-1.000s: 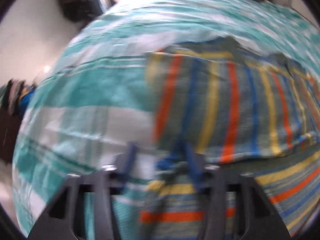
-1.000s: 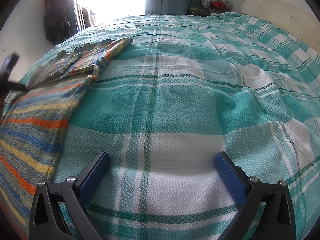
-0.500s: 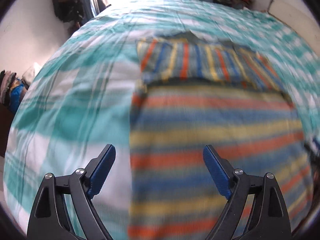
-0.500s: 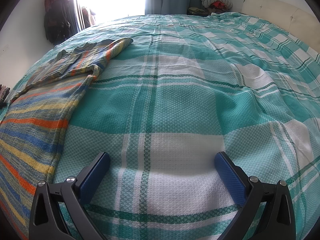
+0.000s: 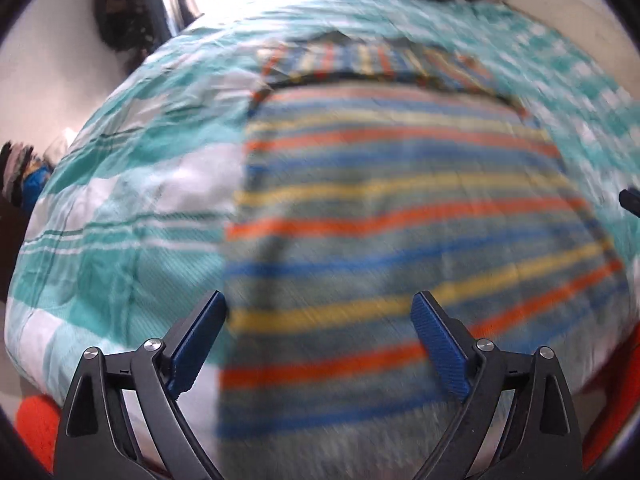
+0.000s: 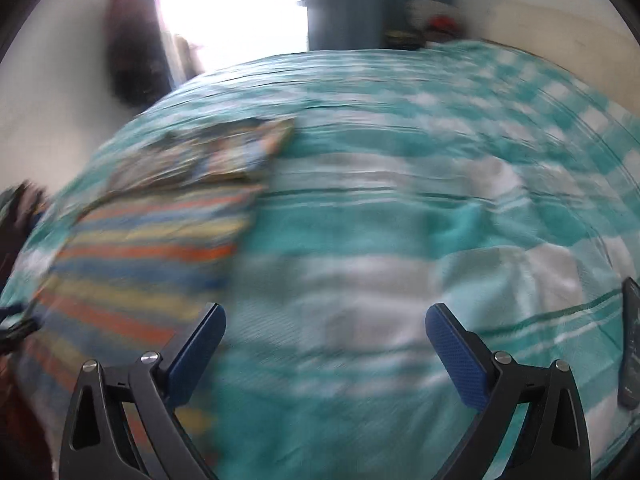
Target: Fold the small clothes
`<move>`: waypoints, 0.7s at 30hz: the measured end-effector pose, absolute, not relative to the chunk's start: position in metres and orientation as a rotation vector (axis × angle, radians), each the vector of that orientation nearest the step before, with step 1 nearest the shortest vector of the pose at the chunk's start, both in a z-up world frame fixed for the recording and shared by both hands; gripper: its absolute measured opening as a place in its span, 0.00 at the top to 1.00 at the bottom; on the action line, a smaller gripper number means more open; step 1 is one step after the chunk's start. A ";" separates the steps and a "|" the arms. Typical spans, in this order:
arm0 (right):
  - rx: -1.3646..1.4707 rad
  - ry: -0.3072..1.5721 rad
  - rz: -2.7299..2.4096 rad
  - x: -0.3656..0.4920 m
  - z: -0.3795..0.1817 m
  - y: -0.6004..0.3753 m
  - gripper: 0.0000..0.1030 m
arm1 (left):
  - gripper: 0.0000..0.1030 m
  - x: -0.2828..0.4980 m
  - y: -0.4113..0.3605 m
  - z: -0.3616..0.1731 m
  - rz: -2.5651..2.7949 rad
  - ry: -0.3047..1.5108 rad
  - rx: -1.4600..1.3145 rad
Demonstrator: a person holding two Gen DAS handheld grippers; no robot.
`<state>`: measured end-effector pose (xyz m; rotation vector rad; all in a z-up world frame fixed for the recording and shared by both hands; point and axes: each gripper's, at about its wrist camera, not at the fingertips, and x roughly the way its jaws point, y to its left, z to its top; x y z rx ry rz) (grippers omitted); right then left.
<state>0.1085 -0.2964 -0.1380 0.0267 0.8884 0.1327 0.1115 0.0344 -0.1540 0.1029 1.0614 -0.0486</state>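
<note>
A striped garment in orange, yellow, blue and grey lies flat on the bed, its far end folded back over itself. My left gripper hovers above the garment's near left edge, its jaws still opening, with nothing between them. In the right wrist view the same garment lies to the left. My right gripper stands open above bare bedspread, to the right of the garment, holding nothing. Both views are blurred by motion.
A teal and white checked bedspread covers the bed. A dark flat phone-like object lies at the right edge. Dark bags hang by the bright window. An orange object shows below the bed's near edge.
My left gripper let go of the garment's edge, opened wide and pulled back toward the near end. My right gripper rose and drew back, so more of the bed shows.
</note>
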 end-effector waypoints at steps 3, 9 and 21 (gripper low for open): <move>-0.164 0.968 0.209 0.082 -0.151 -0.249 0.03 | 0.07 0.102 0.035 -0.159 -0.042 1.109 0.116; -0.256 1.108 0.118 0.054 -0.176 -0.244 0.03 | 0.06 0.079 0.057 -0.153 -0.015 1.150 0.057; -0.229 0.922 0.060 0.035 -0.151 -0.248 0.03 | 0.06 0.069 0.058 -0.146 0.016 1.103 0.057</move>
